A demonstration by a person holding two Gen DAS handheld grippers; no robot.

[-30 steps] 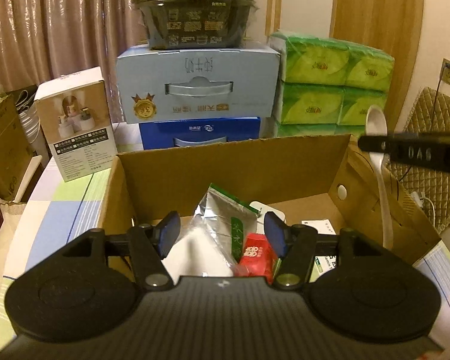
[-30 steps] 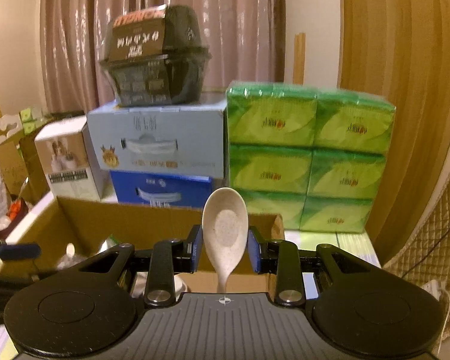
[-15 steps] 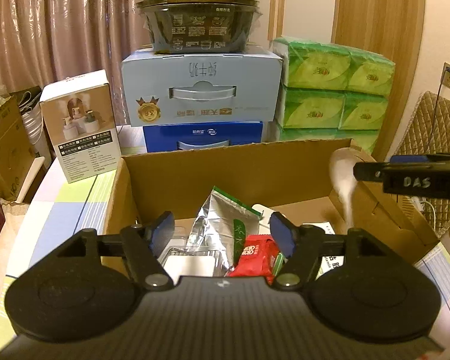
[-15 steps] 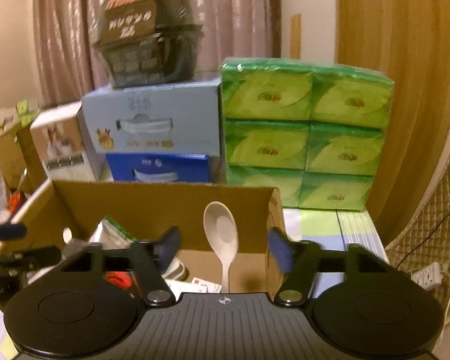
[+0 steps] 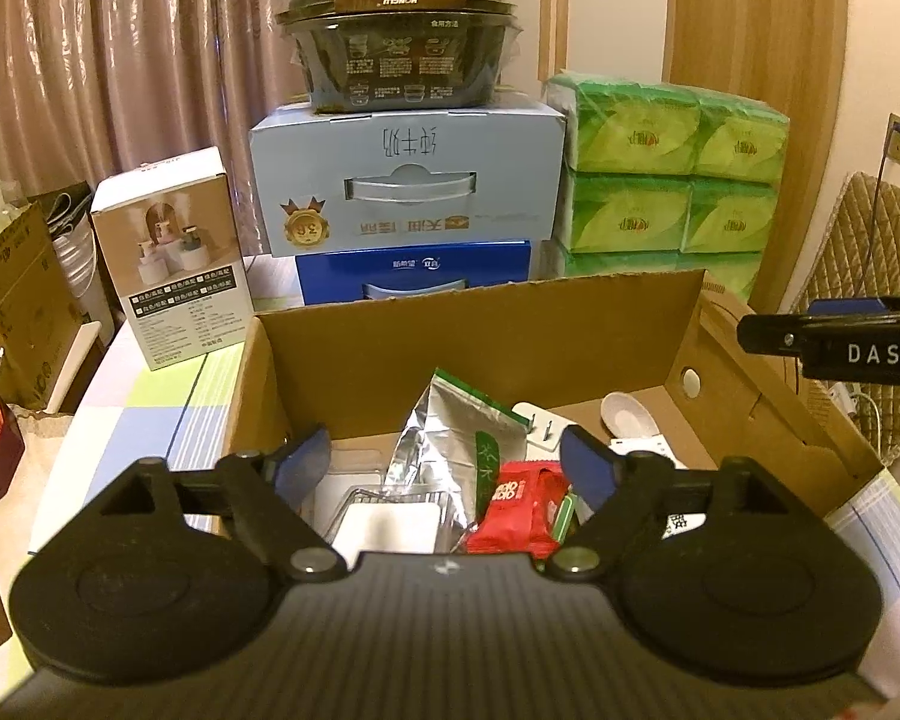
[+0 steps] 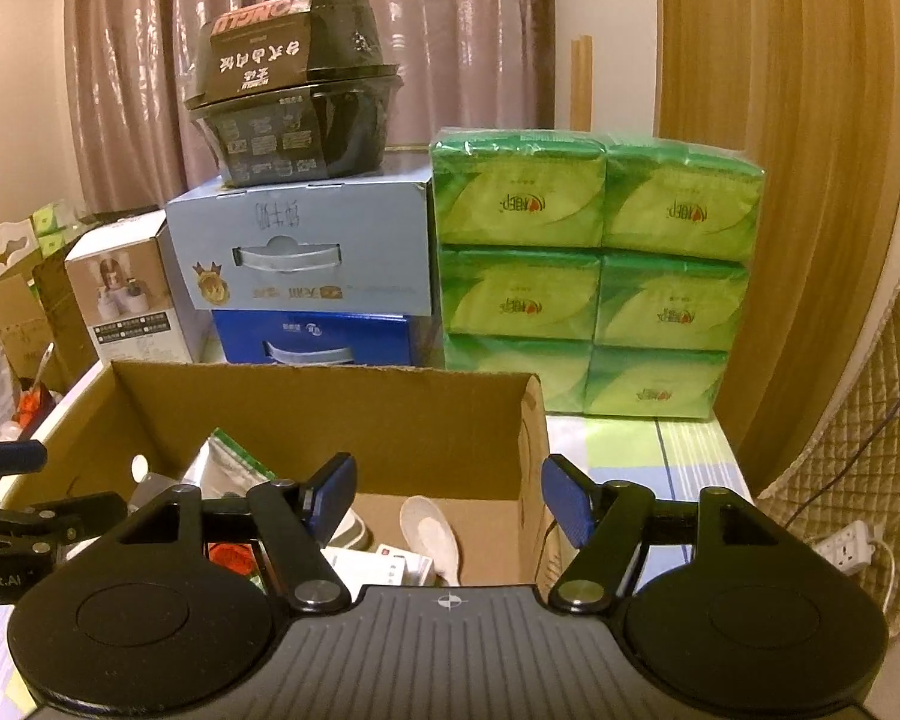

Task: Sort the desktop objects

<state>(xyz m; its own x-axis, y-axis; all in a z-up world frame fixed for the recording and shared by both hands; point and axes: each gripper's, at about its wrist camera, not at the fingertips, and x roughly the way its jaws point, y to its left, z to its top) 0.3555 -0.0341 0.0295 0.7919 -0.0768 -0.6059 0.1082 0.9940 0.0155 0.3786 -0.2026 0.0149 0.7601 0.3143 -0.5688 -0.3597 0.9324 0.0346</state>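
Note:
An open cardboard box [image 5: 486, 312] [image 6: 330, 408] stands on the table. A white spoon [image 5: 627, 414] [image 6: 432, 534] lies inside at its right end, beside a silver and green foil pouch [image 5: 450, 438], a red snack packet [image 5: 519, 507] and a white tray [image 5: 387, 525]. My left gripper [image 5: 447, 468] is open and empty above the box's near edge. My right gripper [image 6: 447, 498] is open and empty above the spoon. Its finger also shows at the right edge of the left wrist view [image 5: 834, 342].
Behind the box stand stacked blue cartons [image 5: 408, 192] with a black bowl pack [image 5: 396, 42] on top, green tissue packs [image 6: 594, 276] and a small white product box [image 5: 174, 258]. A quilted chair [image 6: 858, 468] and power strip [image 6: 846, 546] are at right. Cartons crowd the left.
My right gripper opened and let go of the white spoon, which dropped into the box. My left gripper stayed open and drew back slightly.

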